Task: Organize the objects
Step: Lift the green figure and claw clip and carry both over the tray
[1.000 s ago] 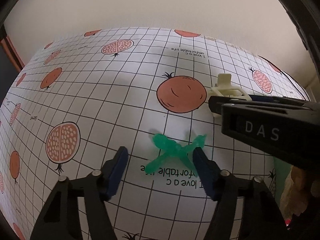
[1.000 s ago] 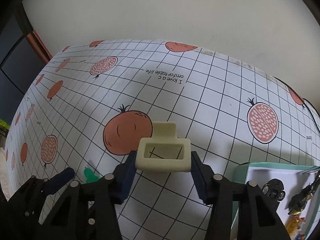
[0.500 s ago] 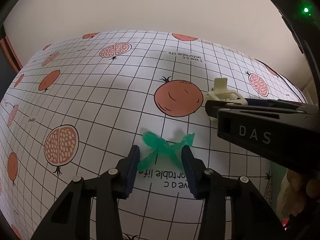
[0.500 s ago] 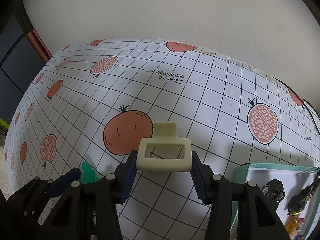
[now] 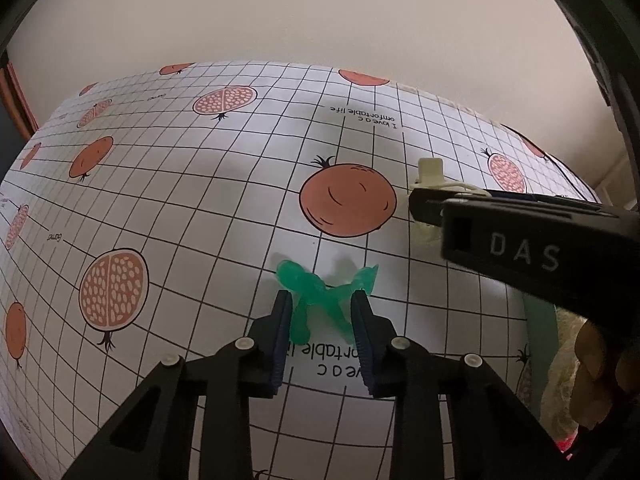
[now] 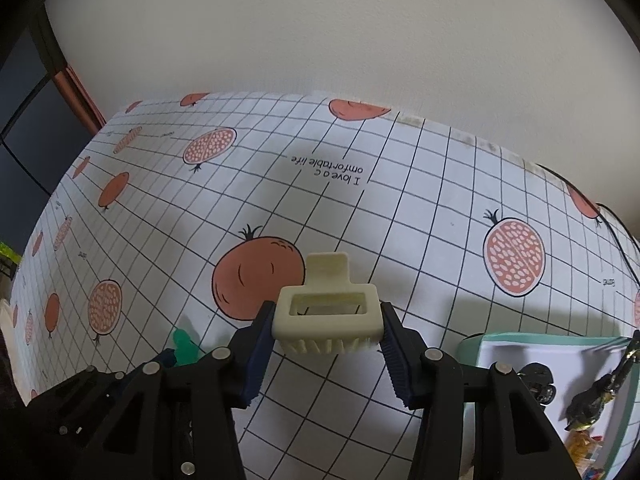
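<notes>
Two handheld grippers over a pomegranate-print tablecloth (image 5: pixel 200 200).
Left gripper (image 5: pixel 322 316) grasps a green toy figure (image 5: pixel 320 292); right gripper (image 6: pixel 328 330), at its 2 o'clock, clenches a cream hair claw clip (image 6: pixel 326 312).

Table under a pomegranate-print grid cloth (image 6: pixel 420 216), with a mint-rimmed tray (image 6: pixel 472 344) on it.

I see green translucent toy figure (image 5: pixel 320 298) lying flat on gridded cloth; cream hair claw clip (image 6: pixel 326 316) upright, teeth down, raised.
</notes>
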`<action>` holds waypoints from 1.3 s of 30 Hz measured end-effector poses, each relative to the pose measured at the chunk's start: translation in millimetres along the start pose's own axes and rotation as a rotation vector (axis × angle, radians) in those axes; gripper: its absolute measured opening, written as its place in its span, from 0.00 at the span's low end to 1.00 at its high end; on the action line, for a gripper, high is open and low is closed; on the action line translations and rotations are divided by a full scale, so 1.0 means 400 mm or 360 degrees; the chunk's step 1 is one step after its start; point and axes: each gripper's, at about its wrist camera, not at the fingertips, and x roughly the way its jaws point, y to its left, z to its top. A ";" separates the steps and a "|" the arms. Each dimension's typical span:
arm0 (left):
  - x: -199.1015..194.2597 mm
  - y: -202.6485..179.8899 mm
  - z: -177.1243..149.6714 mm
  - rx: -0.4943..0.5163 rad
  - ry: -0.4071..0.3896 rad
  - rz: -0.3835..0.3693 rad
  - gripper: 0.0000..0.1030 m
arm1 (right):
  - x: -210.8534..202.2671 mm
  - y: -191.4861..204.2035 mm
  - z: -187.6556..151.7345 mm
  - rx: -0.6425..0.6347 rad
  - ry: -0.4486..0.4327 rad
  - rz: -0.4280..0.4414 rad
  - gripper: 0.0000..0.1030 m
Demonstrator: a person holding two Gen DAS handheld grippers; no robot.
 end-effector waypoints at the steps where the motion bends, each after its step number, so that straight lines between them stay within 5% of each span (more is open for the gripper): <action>1: -0.003 0.001 0.000 -0.0004 -0.0004 0.0000 0.30 | -0.004 -0.001 0.001 0.0001 -0.0005 -0.0001 0.52; 16: -0.065 0.013 0.022 -0.0044 -0.0087 -0.0005 0.30 | -0.107 -0.020 -0.001 0.0079 -0.0094 -0.0001 0.52; 39: -0.218 -0.084 0.044 0.0035 -0.0247 -0.0122 0.30 | -0.367 -0.157 -0.195 0.0435 -0.0227 -0.0165 0.52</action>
